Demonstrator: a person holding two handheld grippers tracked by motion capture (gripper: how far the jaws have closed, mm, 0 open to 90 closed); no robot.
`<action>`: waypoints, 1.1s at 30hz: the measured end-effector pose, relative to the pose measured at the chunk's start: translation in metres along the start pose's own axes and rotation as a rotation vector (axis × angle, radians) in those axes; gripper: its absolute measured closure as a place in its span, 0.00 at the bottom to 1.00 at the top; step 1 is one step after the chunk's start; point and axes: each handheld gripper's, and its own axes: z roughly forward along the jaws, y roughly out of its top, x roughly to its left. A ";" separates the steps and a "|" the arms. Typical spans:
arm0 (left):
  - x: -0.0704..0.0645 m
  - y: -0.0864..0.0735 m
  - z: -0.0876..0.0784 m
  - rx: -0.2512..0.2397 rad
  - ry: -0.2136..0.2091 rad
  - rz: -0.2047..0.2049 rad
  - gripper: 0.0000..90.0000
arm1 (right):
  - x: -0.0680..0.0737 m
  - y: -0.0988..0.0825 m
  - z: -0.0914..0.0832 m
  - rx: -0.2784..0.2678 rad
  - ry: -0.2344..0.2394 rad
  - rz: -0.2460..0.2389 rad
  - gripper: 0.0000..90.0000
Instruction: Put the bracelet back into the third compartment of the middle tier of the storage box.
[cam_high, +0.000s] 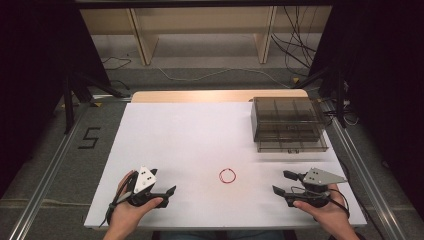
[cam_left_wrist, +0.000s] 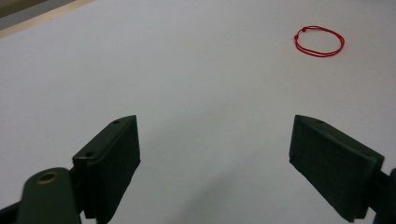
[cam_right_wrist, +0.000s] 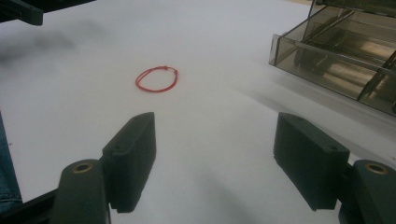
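Red cord loop (cam_high: 228, 176) lies flat on the white desk (cam_high: 190, 135), nearer the person than the smoky plastic drawer box (cam_high: 287, 122). The left hand-held gripper (cam_high: 161, 186) and right hand-held gripper (cam_high: 281, 183) flank the loop, well apart from it, both spread wide and holding nothing.

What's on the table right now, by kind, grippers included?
Red loop: 1
Smoky drawer box: 1
Grippers: 2, left gripper, right gripper, both open and empty
Total: 4

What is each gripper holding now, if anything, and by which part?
Nothing is held. The left gripper and the right gripper are both open and empty, and the red string loop lies untouched on the white table between them.
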 end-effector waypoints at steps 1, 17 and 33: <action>0.001 0.000 -0.001 0.001 0.003 0.007 0.18 | 0.000 0.000 0.000 0.000 0.000 0.001 0.34; 0.000 -0.001 0.003 0.002 -0.001 -0.004 0.18 | 0.004 0.012 0.015 0.014 0.037 -0.026 0.43; -0.003 -0.001 0.007 0.011 -0.014 0.005 0.19 | 0.020 0.037 0.065 0.064 0.077 -0.069 0.50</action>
